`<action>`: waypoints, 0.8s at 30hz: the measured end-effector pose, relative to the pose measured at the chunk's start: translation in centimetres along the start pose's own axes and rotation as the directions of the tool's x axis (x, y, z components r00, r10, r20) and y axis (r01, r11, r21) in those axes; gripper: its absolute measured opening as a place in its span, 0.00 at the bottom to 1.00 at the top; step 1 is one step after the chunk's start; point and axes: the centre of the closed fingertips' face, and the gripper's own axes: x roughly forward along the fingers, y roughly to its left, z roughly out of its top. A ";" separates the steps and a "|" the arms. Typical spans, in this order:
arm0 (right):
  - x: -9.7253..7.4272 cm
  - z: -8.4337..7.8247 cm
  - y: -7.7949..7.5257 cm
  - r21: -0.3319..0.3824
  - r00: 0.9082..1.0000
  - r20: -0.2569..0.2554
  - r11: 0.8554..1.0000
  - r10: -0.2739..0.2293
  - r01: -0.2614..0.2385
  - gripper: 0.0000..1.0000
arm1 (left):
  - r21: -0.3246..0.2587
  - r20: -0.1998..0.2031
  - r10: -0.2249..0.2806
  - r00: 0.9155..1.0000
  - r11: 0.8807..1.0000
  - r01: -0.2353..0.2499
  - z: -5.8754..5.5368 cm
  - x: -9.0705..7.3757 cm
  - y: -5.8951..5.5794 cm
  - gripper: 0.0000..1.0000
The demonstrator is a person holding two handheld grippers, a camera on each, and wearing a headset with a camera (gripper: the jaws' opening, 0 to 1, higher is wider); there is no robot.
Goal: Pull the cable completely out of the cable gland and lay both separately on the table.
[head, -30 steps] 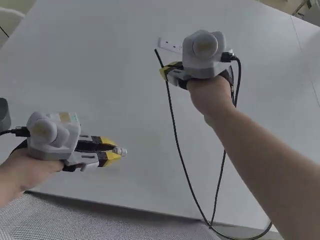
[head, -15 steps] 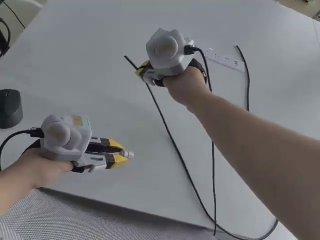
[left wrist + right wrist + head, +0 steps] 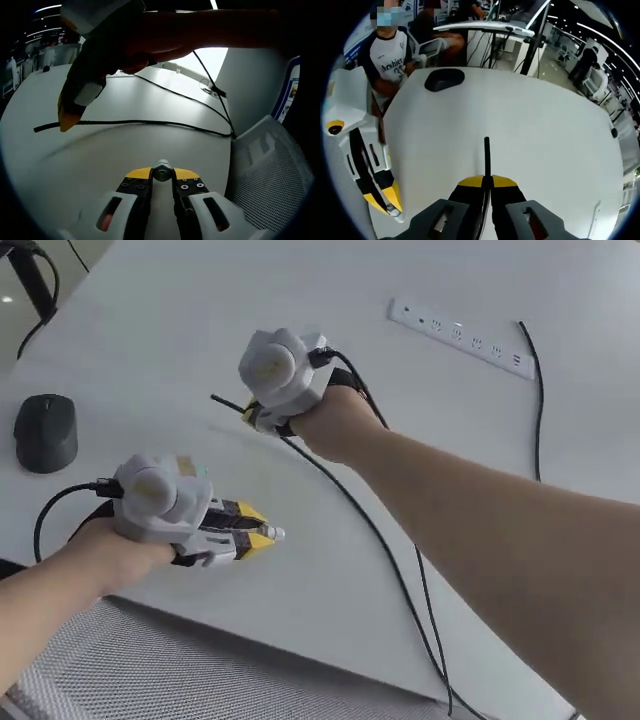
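Observation:
My right gripper (image 3: 247, 417) is shut on a thin black cable (image 3: 345, 500) a little above the white table (image 3: 180, 310). The cable's short free end (image 3: 217, 400) sticks out past the jaws, seen also as the cable (image 3: 486, 152) in my right gripper (image 3: 487, 182). The rest trails off the near table edge. My left gripper (image 3: 268, 536) hovers by the front edge, shut on a small pale cable gland (image 3: 277, 534), the gland (image 3: 161, 171) sitting between the jaws of my left gripper (image 3: 161, 176). The cable (image 3: 130, 122) and the gland are apart.
A dark computer mouse (image 3: 45, 431) lies at the left, also seen as the mouse (image 3: 444, 79). A white power strip (image 3: 460, 337) lies at the back right with another black lead (image 3: 537, 400). A mesh chair (image 3: 150, 670) stands below the table edge.
The view has swung, bringing the mouse and power strip in. My right gripper has carried the cable end leftward, closer to the left gripper. The left gripper keeps its hold on the gland.

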 end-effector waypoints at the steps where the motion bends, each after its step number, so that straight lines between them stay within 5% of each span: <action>1: 0.2 -0.1 0.2 0.000 1.000 -0.004 1.000 0.007 -0.007 0.00 | 0.005 -0.007 0.002 1.000 1.000 -0.002 -0.2 0.0 0.0 0.16; 16: 1.3 -1.4 0.4 -0.019 0.998 -0.053 0.999 0.033 -0.034 0.00 | 0.018 -0.042 -0.005 0.999 1.000 0.006 -1.3 0.2 -0.2 0.16; 24: 1.0 -1.3 0.1 0.027 0.999 -0.033 0.999 0.039 -0.038 0.00 | 0.067 -0.087 0.002 0.996 0.998 0.004 -2.1 0.5 -0.1 0.16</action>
